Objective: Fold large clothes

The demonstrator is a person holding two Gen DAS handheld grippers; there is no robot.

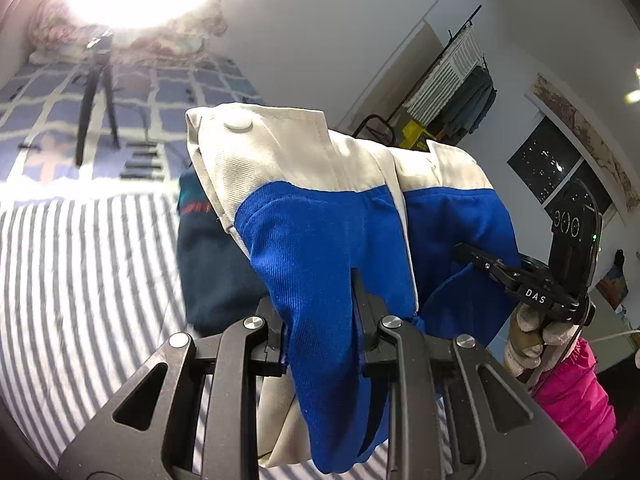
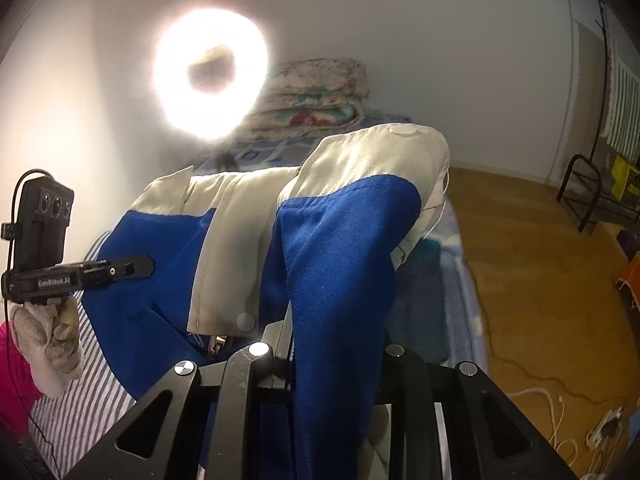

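A large blue and beige jacket point(image 1: 320, 224) with white snap buttons hangs lifted above the striped bed sheet point(image 1: 80, 280). My left gripper point(image 1: 320, 300) is shut on a fold of its blue cloth, which drapes back over the fingers. A gloved hand carries the right gripper point(image 1: 472, 254) at the jacket's right side. In the right wrist view the jacket point(image 2: 344, 248) bunches over my right gripper point(image 2: 332, 320), shut on blue fabric. There the left gripper point(image 2: 136, 267) bites the jacket's left edge, with a gloved hand point(image 2: 48, 332) under it.
A folded dark teal garment point(image 1: 212, 264) lies on the bed under the jacket. Behind it stand a tripod point(image 1: 96, 112), a glaring ring light point(image 2: 210, 74) and folded quilts point(image 2: 316, 96). Wooden floor point(image 2: 532, 264) with cables and a clothes rack point(image 1: 460, 76) lie to the right.
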